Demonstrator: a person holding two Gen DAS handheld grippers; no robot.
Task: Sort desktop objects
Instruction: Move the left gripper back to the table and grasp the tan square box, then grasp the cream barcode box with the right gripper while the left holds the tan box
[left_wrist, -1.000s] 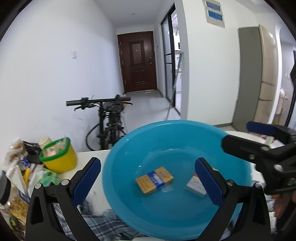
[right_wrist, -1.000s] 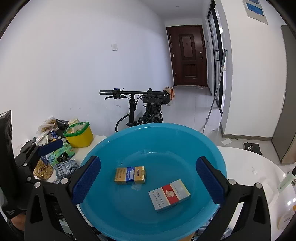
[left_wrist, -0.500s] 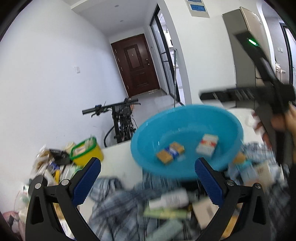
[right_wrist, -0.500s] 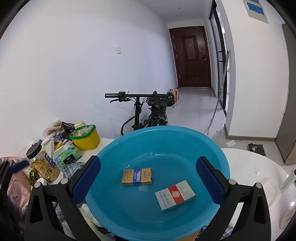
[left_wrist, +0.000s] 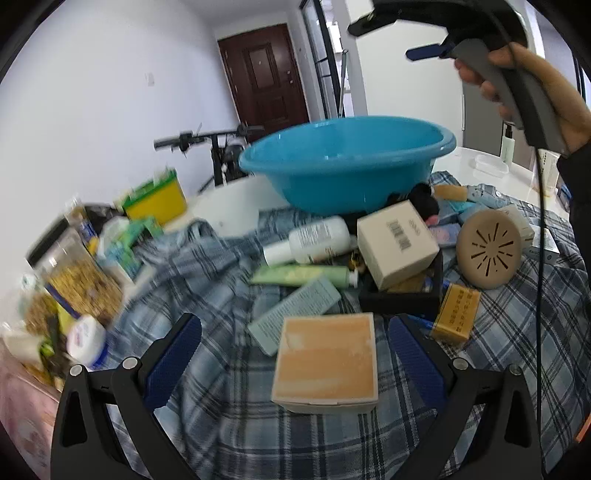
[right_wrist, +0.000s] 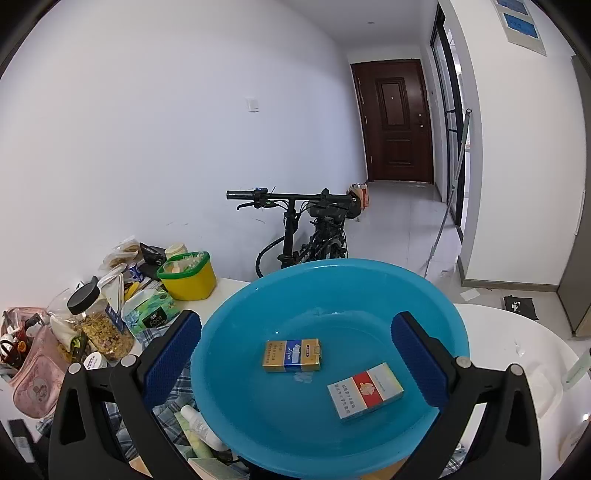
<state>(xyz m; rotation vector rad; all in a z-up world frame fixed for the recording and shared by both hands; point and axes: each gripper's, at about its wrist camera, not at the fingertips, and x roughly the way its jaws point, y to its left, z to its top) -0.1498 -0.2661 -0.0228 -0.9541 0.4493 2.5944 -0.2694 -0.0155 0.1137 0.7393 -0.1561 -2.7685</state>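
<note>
Left tongs (left_wrist: 293, 354) spread wide and empty, low over a plaid cloth (left_wrist: 229, 406), with an orange-topped box (left_wrist: 327, 363) lying between the fingers, apparently untouched. Beyond it: a pale green box (left_wrist: 295, 314), a green tube (left_wrist: 301, 275), a white bottle (left_wrist: 314, 242), a white carton (left_wrist: 399, 240), a round tan disc (left_wrist: 489, 251) and a yellow pack (left_wrist: 458, 310). Right tongs (right_wrist: 295, 356) likewise wide and empty above the blue basin (right_wrist: 236, 406), which holds a gold-and-blue pack (right_wrist: 291, 355) and a red-and-white pack (right_wrist: 365, 392), lying apart.
</note>
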